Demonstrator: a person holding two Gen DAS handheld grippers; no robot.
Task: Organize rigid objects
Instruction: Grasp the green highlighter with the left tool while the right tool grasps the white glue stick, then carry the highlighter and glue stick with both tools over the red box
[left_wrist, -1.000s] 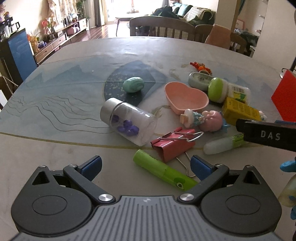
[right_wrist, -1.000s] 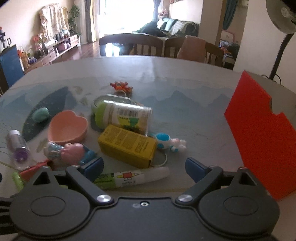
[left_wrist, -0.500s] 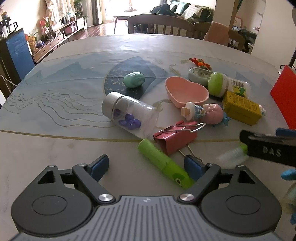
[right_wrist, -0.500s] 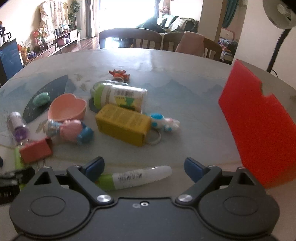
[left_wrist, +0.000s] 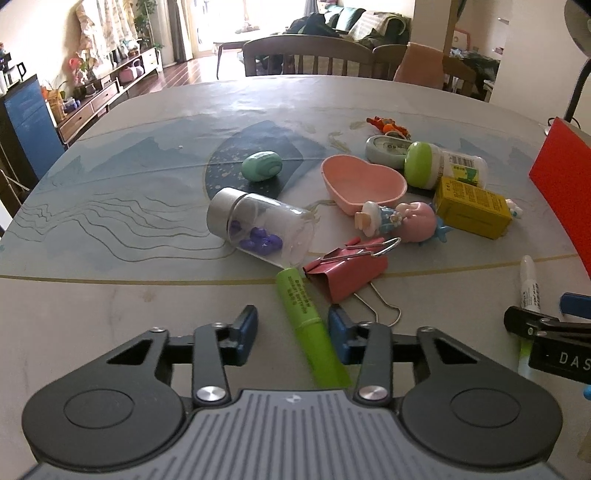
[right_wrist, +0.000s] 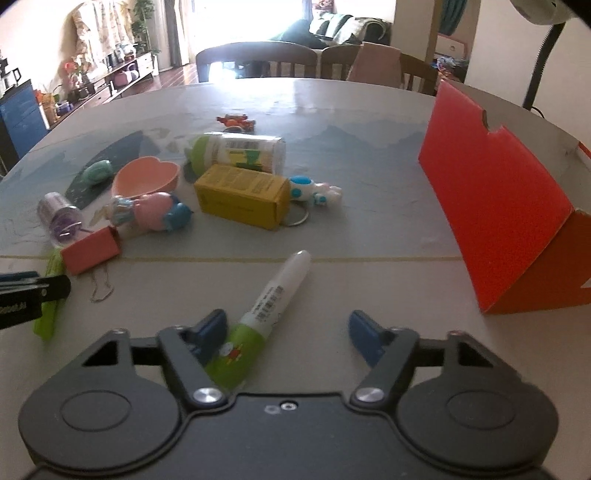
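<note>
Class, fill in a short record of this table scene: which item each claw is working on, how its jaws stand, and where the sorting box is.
left claw: jaws closing around green marker, not yet clamped
right claw: jaws closing, white and green pen between them, against the left finger only
sorting box: red box, right of the clutter
surface: table

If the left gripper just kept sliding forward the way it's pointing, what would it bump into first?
The left gripper already has the green marker between its closing fingers. Pushed on, it would probably meet the pink binder clip or the clear jar next; depth is hard to judge.
</note>
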